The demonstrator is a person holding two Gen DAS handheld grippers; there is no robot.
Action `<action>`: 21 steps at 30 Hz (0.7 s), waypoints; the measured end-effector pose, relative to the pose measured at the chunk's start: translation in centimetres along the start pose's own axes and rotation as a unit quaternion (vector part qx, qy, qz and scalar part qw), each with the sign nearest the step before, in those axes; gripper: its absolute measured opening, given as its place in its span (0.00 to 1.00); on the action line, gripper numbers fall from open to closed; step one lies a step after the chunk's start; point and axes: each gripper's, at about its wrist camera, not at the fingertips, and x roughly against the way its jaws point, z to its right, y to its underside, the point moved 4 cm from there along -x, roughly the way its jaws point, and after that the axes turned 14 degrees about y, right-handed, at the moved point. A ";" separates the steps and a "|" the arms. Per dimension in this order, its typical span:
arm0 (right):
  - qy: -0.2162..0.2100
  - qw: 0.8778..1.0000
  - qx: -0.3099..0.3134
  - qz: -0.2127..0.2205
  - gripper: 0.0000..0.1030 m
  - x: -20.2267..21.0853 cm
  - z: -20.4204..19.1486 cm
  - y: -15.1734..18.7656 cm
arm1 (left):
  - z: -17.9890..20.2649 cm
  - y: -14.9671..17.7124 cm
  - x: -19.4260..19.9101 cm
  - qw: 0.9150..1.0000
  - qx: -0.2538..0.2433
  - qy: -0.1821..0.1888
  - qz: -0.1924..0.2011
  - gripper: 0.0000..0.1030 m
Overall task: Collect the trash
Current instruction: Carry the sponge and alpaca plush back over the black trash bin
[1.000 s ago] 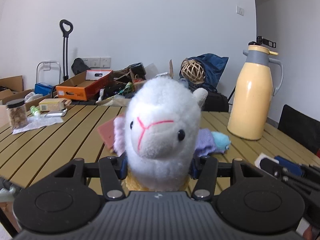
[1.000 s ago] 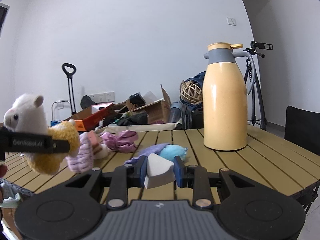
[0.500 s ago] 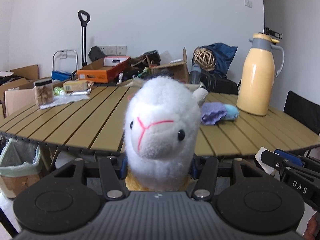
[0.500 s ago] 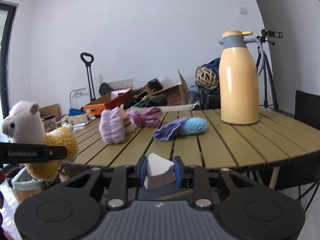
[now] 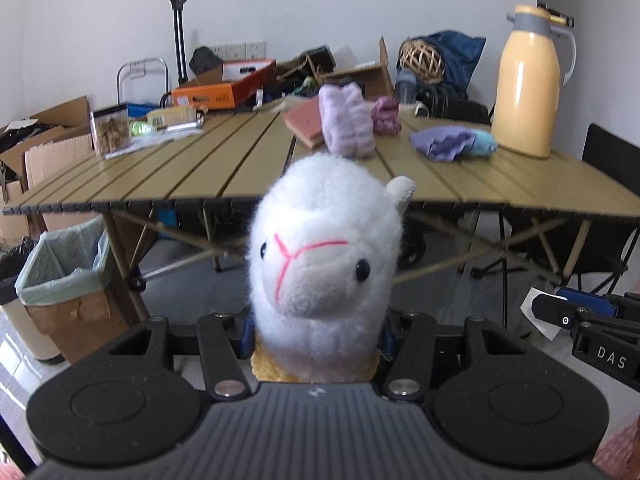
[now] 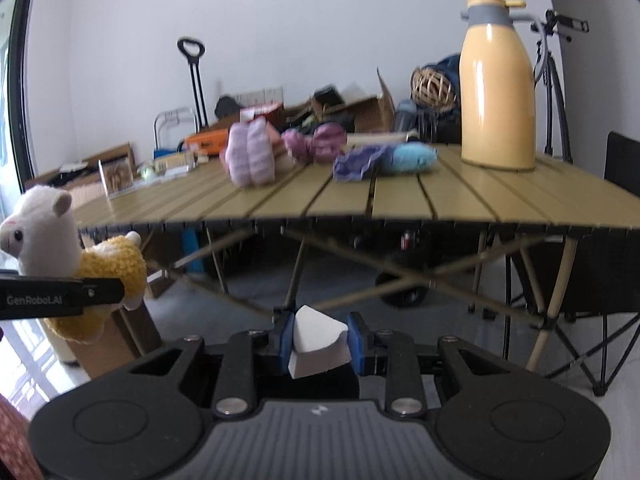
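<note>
Plush toy: a white-headed, yellow-bodied alpaca (image 5: 324,256) is held clamped between the jaws of the left gripper (image 5: 316,340); its face is turned toward the camera, and it is carried in front of and below the near edge of the slatted table (image 5: 224,172).
Left gripper jaws: closed onto the alpaca's body, with the blue pads pressed into the plush on both sides.
White wedge: a white foam-like wedge (image 6: 318,342) is pinched between the blue pads of the right gripper (image 6: 318,340), also held below the table's near edge.
Right gripper jaws: closed narrowly on the wedge, which is touched on both sides.
Lined bin: a cardboard box with a pale green bag liner (image 5: 66,264) is seen on the floor to the left of the table, beside one of its legs.
Table top, middle: a lilac knitted bundle (image 5: 346,128) is set just in front of a pink book-like slab (image 5: 304,122), with a magenta cloth (image 5: 386,114) near it.
Table top, right: a purple cloth (image 5: 444,146) is seen touching a light blue soft item (image 5: 482,146), near the yellow thermos jug (image 5: 526,80).
Table top, left: a clear jar of brown pieces (image 5: 110,130) is placed on a white sheet.
Behind the table: cardboard boxes, an orange box (image 5: 222,88) and a woven ball (image 5: 422,58) are piled against the wall.
</note>
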 end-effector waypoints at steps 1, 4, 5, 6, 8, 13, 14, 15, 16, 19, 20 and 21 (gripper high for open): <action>0.000 1.000 0.003 -0.008 0.27 -0.2 -0.1 0.4 | -0.2 0.3 -0.1 1.000 0.001 -0.001 -0.005 0.53; 0.002 0.999 0.010 -0.031 0.27 -0.8 -0.2 1.4 | -0.7 1.3 -0.5 1.000 0.001 -0.007 -0.018 0.53; 0.003 0.999 0.013 -0.039 0.27 -1.1 -0.2 1.8 | -0.9 1.6 -0.7 1.000 0.001 -0.009 -0.022 0.53; 0.003 0.999 0.015 -0.046 0.27 -1.2 -0.1 2.3 | -1.1 1.9 -0.9 1.000 0.002 -0.012 -0.027 0.53; 0.005 0.998 0.019 -0.063 0.27 -1.9 -0.1 3.1 | -1.6 2.4 -1.3 0.999 0.003 -0.016 -0.036 0.53; 0.010 0.994 0.026 -0.106 0.27 -3.4 0.0 5.1 | -2.8 3.9 -3.0 0.997 0.010 -0.029 -0.068 0.53; 0.012 0.993 0.028 -0.112 0.26 -3.7 0.0 5.4 | -3.1 4.2 -3.2 0.997 0.011 -0.031 -0.074 0.53; 0.015 0.992 0.030 -0.119 0.26 -3.9 0.1 5.8 | -3.3 4.5 -3.5 0.996 0.011 -0.034 -0.079 0.53; 0.016 0.992 0.031 -0.124 0.26 -4.2 0.3 6.0 | -3.6 4.8 -3.8 0.996 0.011 -0.037 -0.085 0.53; 0.022 0.989 0.031 -0.140 0.26 -4.7 0.7 6.8 | -4.4 5.6 -4.7 0.993 0.018 -0.044 -0.104 0.53; 0.024 0.989 0.031 -0.144 0.26 -4.8 0.9 7.1 | -4.6 5.9 -5.0 0.993 0.021 -0.046 -0.110 0.53; 0.026 0.988 0.031 -0.148 0.26 -4.9 1.1 7.2 | -4.9 6.1 -5.3 0.992 0.023 -0.049 -0.117 0.53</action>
